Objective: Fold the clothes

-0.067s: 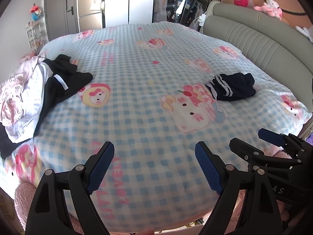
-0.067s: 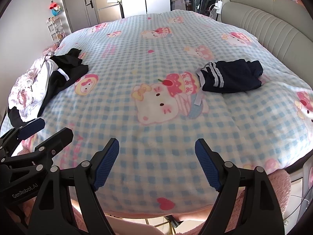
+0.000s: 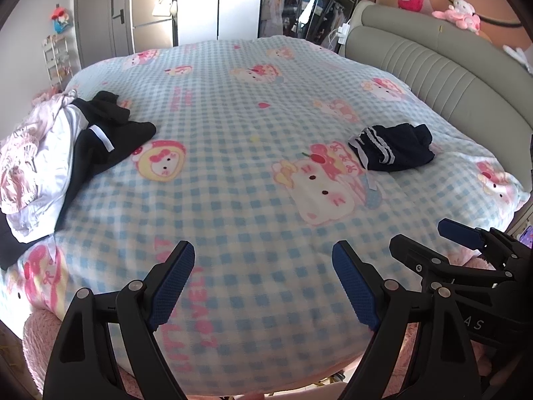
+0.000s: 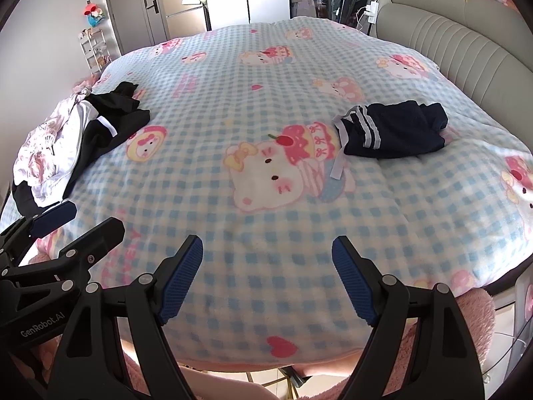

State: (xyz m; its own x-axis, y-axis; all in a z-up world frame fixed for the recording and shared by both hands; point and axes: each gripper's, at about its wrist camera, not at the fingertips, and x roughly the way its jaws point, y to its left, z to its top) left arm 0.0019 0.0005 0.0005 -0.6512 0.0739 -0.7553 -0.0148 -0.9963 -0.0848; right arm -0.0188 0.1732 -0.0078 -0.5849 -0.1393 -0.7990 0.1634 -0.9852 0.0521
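We read "GenRobot.AI" on the left gripper (image 4: 50,223) at lower left of the right wrist view. Both it and the right gripper (image 4: 266,280) are released, jaws spread over the bed (image 4: 266,220) with nothing between them. We count one folded navy garment (image 4: 393,130) with white stripes at centre right, and one pile of clothes (image 4: 66,140) at left.

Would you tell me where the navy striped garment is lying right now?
The navy striped garment lies bunched on the right side of the checked blanket, near the grey headboard, just right of the cherry-topped cat print.
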